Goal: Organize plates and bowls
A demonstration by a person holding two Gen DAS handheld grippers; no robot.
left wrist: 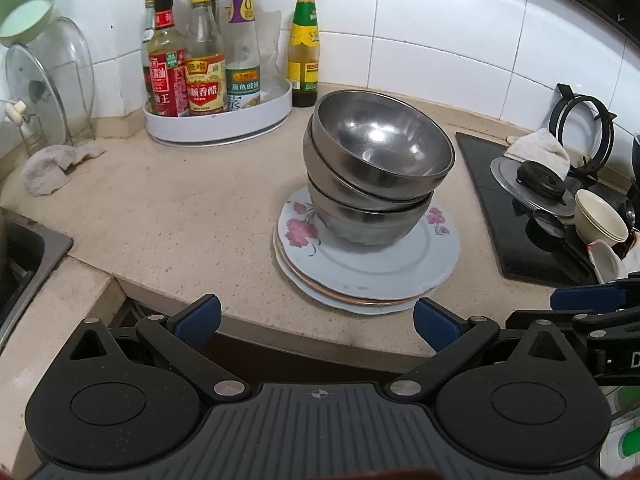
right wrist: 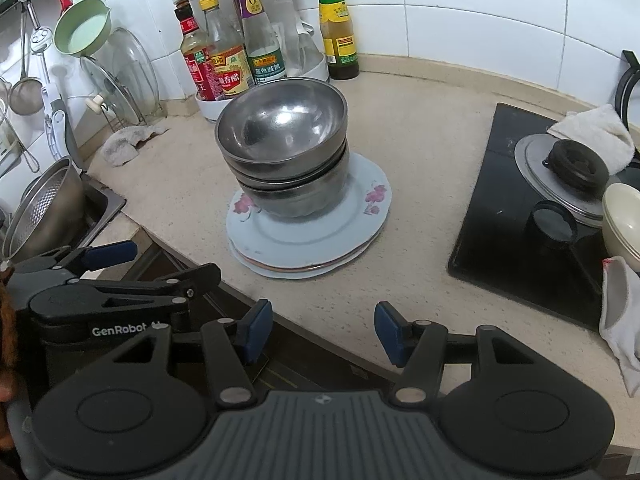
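Observation:
A stack of steel bowls (left wrist: 380,160) stands a little askew on a stack of pale blue flowered plates (left wrist: 372,268) on the beige counter; it also shows in the right wrist view, bowls (right wrist: 284,140) on plates (right wrist: 304,236). My left gripper (left wrist: 316,318) is open and empty, just short of the counter's front edge, below the plates. My right gripper (right wrist: 322,330) is open and empty, over the counter edge to the right of the plates. The left gripper also shows at the left of the right wrist view (right wrist: 152,264).
A white turntable with sauce bottles (left wrist: 216,116) and a lone bottle (left wrist: 304,48) stand at the back. Glass lids in a rack (left wrist: 44,84) and a rag (left wrist: 52,168) lie left, a sink (left wrist: 24,256) beyond. A black hob (left wrist: 520,216) with a lid, cloth and cream bowls (left wrist: 600,220) is right.

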